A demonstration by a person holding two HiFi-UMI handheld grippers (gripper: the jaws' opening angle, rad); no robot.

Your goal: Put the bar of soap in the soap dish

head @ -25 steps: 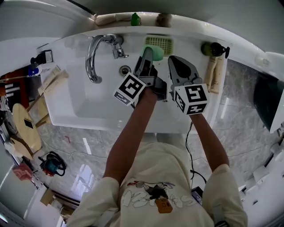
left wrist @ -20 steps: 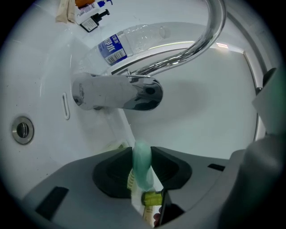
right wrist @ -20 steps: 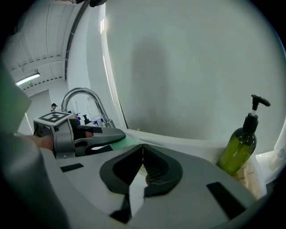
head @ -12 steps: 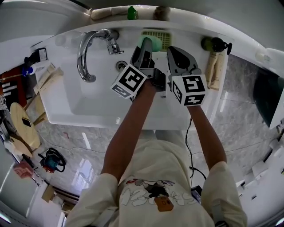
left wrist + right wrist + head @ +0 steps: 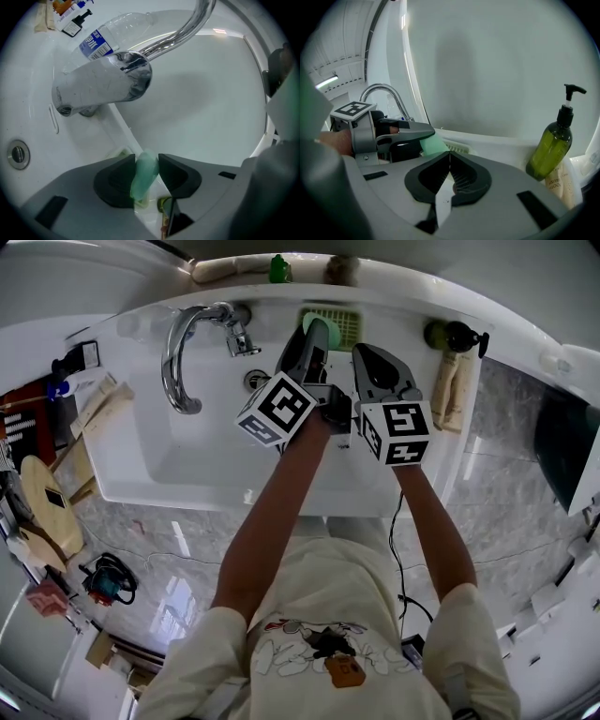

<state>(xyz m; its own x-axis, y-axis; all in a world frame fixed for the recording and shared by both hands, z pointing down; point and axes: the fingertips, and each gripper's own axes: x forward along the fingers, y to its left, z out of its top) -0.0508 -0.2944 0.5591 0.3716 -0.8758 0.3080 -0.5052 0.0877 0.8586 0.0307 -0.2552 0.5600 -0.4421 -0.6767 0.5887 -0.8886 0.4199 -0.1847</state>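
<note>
By the soap dish [image 5: 347,324] | you're clamping the soap [image 5: 143,177] in left gripper [image 5: 146,161], right gripper [image 5: 449,174] idling closed, empty | aim on lowering it flat, releasing gently

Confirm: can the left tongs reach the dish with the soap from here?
Probably yes. The left tongs are shut on the soap right by the dish, with nothing between them. The right tongs, shut and empty, sit beside, not across the path.

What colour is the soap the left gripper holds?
The soap is pale green; clearest in left gripper view.
</note>
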